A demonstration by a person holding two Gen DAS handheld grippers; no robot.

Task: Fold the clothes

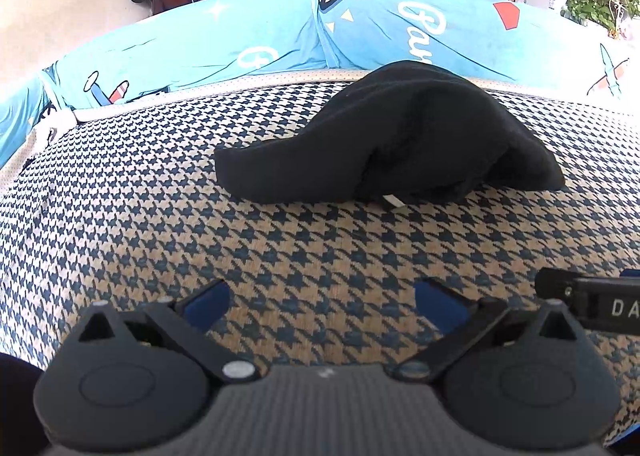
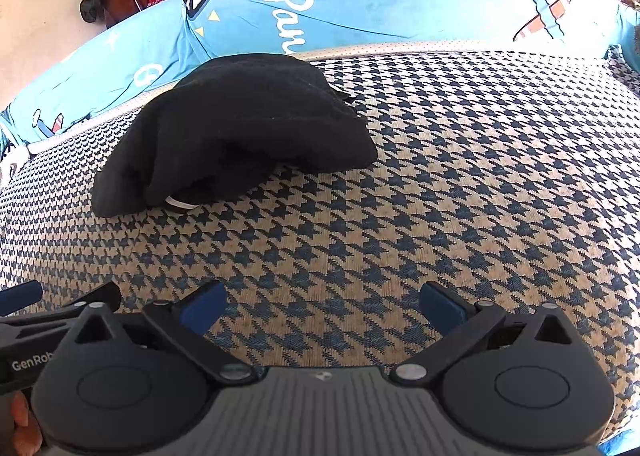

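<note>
Black garment [image 1: 400,136] lies in a bunched, humped heap on the houndstooth cover [image 1: 280,248], toward the far side, close to the blue printed cushions [image 1: 180,48] along the back. A small white tag or loop [image 2: 180,205] pokes out from under its near edge. No sleeve, hem or collar can be told apart in either view.

Left gripper [image 1: 322,302]: jaws spread wide, nothing between them, low over bare cover, well apart from the garment. Right gripper [image 2: 322,306]: likewise released and empty, beside the left one; the garment sits ahead and to its left.

Risks, as judged:
- The heap is dark and featureless, so a pinch may take several layers at once, or a mid-fold rather than an edge. The cloth would then lift as a lump instead of spreading.
- The cover is itself fabric; a low pinch could catch it along with the garment.
- The grippers are close side by side and could knock together on a shared reach.

Legible writing: "GenRob", cut off, on the left gripper's body seen in the right wrist view; "DA", cut off, on the right gripper's body in the left wrist view; white script beginning "Par" on the cushions, remainder hidden.
</note>
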